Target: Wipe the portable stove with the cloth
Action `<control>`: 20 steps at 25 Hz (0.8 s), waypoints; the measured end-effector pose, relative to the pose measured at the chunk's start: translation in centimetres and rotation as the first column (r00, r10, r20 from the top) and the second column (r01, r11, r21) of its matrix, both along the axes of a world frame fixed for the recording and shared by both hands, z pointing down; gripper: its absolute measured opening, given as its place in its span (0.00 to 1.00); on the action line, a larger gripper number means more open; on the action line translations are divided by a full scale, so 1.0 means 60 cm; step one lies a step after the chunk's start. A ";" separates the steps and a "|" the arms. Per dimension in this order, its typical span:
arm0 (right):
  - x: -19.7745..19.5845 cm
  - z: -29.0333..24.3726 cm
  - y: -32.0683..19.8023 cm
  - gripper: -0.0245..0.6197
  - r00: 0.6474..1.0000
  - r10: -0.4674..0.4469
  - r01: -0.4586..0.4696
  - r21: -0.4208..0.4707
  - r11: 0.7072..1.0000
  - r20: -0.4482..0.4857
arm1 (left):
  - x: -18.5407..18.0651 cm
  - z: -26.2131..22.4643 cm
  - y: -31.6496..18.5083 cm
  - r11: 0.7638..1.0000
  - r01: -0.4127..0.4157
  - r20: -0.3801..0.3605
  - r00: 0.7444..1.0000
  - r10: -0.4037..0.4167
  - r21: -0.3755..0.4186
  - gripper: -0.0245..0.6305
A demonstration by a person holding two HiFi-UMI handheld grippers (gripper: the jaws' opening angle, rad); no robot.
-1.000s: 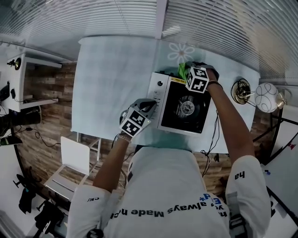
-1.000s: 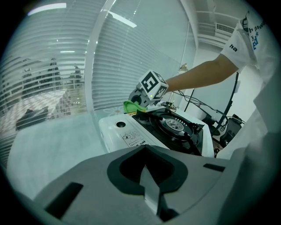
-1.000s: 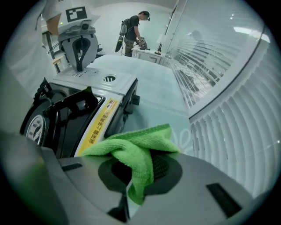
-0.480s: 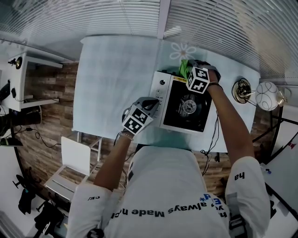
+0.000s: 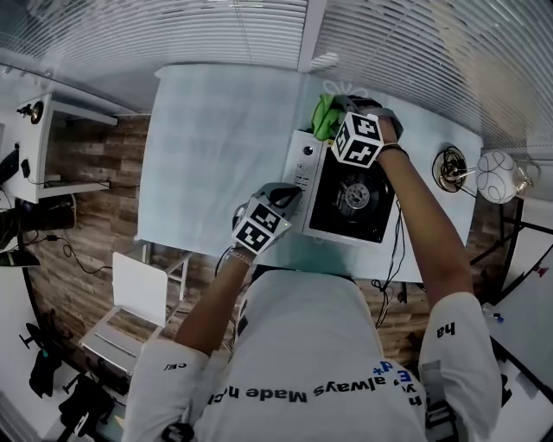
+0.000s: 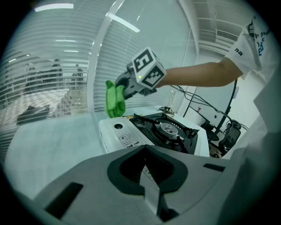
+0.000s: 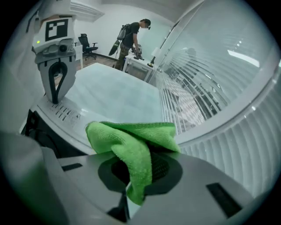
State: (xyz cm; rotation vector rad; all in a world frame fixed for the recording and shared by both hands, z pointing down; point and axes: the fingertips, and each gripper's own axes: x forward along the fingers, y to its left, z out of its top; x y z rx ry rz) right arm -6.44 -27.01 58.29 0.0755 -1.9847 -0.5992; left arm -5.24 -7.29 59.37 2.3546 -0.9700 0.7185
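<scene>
With our right arm outstretched, our right gripper [image 5: 335, 114] clamps the cloth [image 5: 323, 117] at the stove's [image 5: 304, 166] far-left corner; our left gripper [image 5: 290, 193] is closed and empty.

A pale table [image 5: 216, 147] stands against a long run of white slatted blinds [image 5: 173, 26] — daylight shows through the slats. Wood-plank flooring [image 5: 95, 181] lies below, with a white chair [image 5: 138, 289] just beside the table's near edge and a white shelf [image 5: 78, 110] off to the left. Across the room, a black office chair [image 7: 85, 43] sits by a plain white wall [image 7: 103, 24].
</scene>
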 end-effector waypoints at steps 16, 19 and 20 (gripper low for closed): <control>-0.167 0.114 0.077 0.08 0.960 -0.190 0.162 -0.144 0.976 -0.206 | -0.014 0.026 0.075 0.999 0.013 0.002 1.000 -0.013 -0.049 0.04; -0.174 0.144 0.103 0.08 0.924 -0.250 0.198 -0.198 0.960 -0.289 | -0.015 0.026 0.073 0.999 0.015 -0.003 1.000 -0.015 -0.045 0.04; -0.175 0.151 0.114 0.08 0.909 -0.273 0.213 -0.212 0.954 -0.316 | -0.014 0.026 0.072 0.999 0.012 0.001 1.000 -0.012 -0.044 0.04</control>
